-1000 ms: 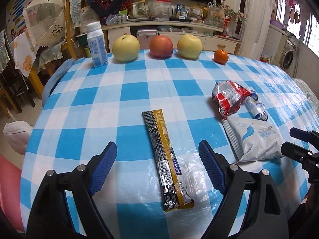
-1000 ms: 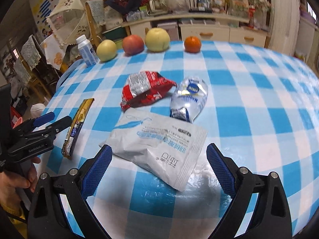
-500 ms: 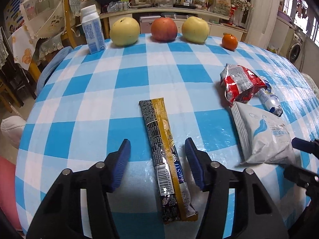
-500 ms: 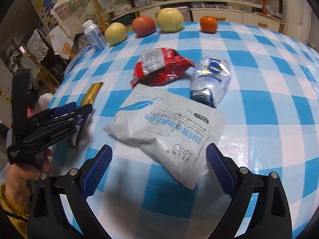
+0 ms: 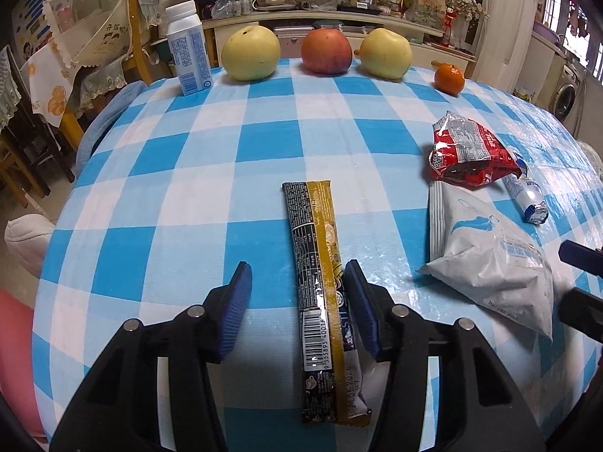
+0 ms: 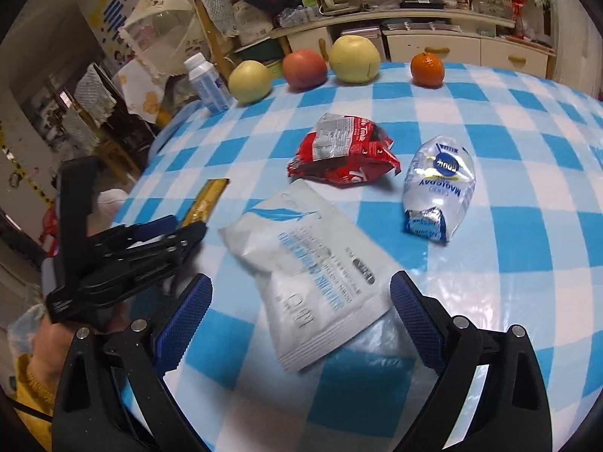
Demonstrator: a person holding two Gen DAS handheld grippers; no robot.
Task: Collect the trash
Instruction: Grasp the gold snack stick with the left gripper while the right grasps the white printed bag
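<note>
A long black-and-gold snack wrapper lies flat on the blue checked tablecloth. My left gripper straddles its near half and its jaws are closing. The right pad is at the wrapper's edge; the left pad still stands apart from it. My right gripper is wide open just above the near end of a white pouch. Beyond the pouch lie a crumpled red snack bag and a crushed clear bottle. In the right wrist view, the left gripper is held by a hand over the wrapper.
Along the far edge of the table stand a white milk bottle, two yellow pears, a red apple and a small orange. Chairs and a cluttered sideboard lie beyond. The table's rounded edge drops off at the left.
The left jaws have narrowed from wide apart to close around the wrapper, and the gripper has sunk toward it. The right gripper has shifted in over the white pouch.
</note>
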